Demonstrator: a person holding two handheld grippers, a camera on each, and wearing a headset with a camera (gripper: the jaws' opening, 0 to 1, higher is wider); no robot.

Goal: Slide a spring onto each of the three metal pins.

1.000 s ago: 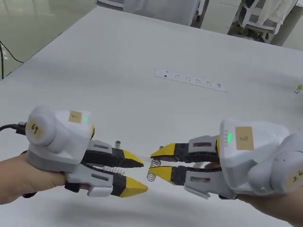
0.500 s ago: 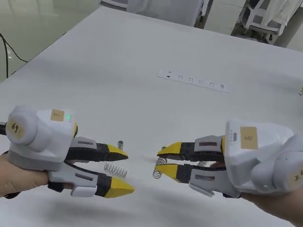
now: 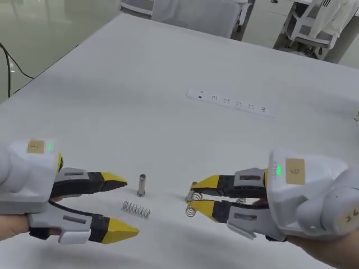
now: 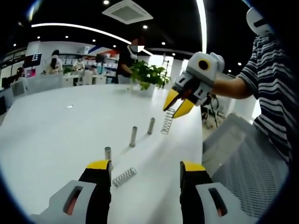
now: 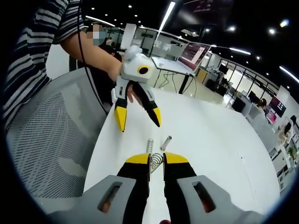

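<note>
White workbench [image 3: 140,84] stretches away toward chairs [image 3: 196,14], with a power strip [image 3: 231,103] lying flat near its far side. Low at the near edge the left gripper [image 3: 122,205] hovers with its jaws spread wide and nothing between them. Just ahead of its tips a loose spring [image 3: 136,209] lies on its side on the table, beside an upright metal pin [image 3: 142,185]. In the left gripper view three pins stand in a row: this nearest one, then a middle pin [image 4: 133,136] and a far pin [image 4: 151,125], each with a bare shaft. Facing it from the other side, the right gripper [image 3: 201,195] has its jaws drawn narrow, pinching a second spring [image 3: 191,210] near one end so the coils stick out past the yellow tips. That held spring hangs close beside the far pin; whether the two touch I cannot tell
</note>
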